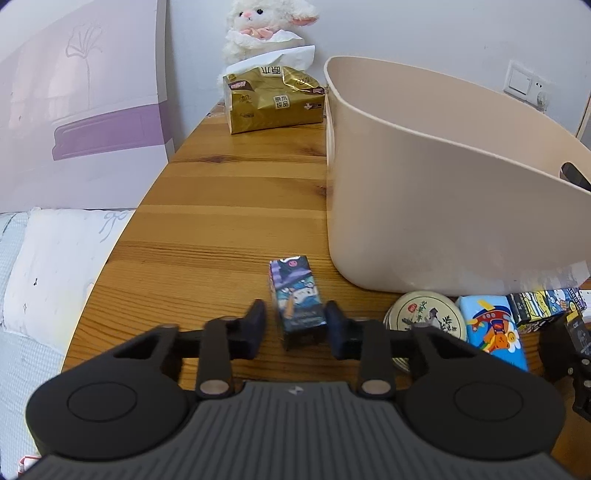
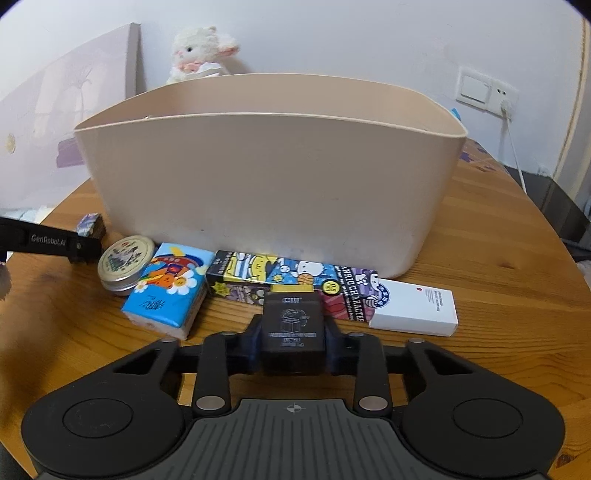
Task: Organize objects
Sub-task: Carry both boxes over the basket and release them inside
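Note:
A small purple-and-blue cartoon box (image 1: 297, 306) stands on the wooden table (image 1: 221, 221), just left of a beige bin (image 1: 443, 184). My left gripper (image 1: 295, 317) is shut on this box, one finger on each side. In the right wrist view a small black box (image 2: 293, 325) with a yellow top edge sits between the pads of my right gripper (image 2: 293, 332), which is shut on it. It is in front of the beige bin (image 2: 269, 177). Behind it lie a long cartoon pen box (image 2: 295, 280), a blue tissue pack (image 2: 170, 291), a round tin (image 2: 125, 258) and a white box (image 2: 413, 306).
A gold tissue pack (image 1: 273, 99) and a plush sheep (image 1: 266, 26) stand at the back of the table by the wall. A bed with a white pillow (image 1: 55, 277) borders the table's left edge. A wall socket with a cable (image 2: 484, 88) is at the right.

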Motion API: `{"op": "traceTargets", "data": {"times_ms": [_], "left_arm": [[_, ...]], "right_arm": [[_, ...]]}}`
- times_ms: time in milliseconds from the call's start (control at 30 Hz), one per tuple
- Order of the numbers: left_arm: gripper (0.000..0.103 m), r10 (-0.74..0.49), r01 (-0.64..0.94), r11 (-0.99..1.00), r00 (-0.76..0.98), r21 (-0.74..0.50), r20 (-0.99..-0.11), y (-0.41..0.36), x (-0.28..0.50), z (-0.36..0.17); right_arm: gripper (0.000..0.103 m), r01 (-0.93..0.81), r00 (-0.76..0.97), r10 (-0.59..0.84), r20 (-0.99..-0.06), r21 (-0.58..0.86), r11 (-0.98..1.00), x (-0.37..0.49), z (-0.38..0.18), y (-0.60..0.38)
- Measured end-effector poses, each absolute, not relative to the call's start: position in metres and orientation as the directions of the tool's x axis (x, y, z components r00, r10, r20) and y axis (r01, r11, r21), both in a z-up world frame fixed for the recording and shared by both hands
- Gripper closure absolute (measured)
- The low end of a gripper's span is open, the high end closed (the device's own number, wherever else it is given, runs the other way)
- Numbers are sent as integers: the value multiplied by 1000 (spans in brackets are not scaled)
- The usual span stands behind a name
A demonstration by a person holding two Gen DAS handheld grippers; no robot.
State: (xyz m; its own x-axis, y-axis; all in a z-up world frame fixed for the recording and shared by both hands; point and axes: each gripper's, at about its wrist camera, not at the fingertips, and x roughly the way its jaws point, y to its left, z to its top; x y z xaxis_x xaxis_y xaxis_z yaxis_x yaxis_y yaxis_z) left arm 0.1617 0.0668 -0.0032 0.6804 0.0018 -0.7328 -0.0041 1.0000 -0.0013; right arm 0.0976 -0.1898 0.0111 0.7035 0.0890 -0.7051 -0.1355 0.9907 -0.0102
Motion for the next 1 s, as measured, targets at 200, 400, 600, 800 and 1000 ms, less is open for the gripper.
{"op": "traceTargets", "data": {"times_ms": [200, 400, 600, 800, 1000], "left_arm": [[78, 5, -2, 1000, 679, 5, -734, 67, 152, -2], [78, 2, 6, 1000, 687, 8, -726, 67, 141, 6], [78, -11, 35, 999, 714, 21, -700, 58, 126, 22], [78, -23, 49, 999, 741, 20, -671, 52, 113, 36], [78, -5, 42, 998, 785, 44, -619, 48, 101, 55]], "right_arm": [[74, -141, 693, 107, -713, 11, 990, 95, 12, -197], [74, -157, 703, 112, -703, 0, 988, 88, 21, -201], [74, -171, 725, 126, -677, -1, 985, 83, 34, -206], [74, -173, 734, 140, -665, 15, 985, 78, 42, -210], [74, -182, 783, 147, -604, 5, 983, 69, 71, -214]]}}
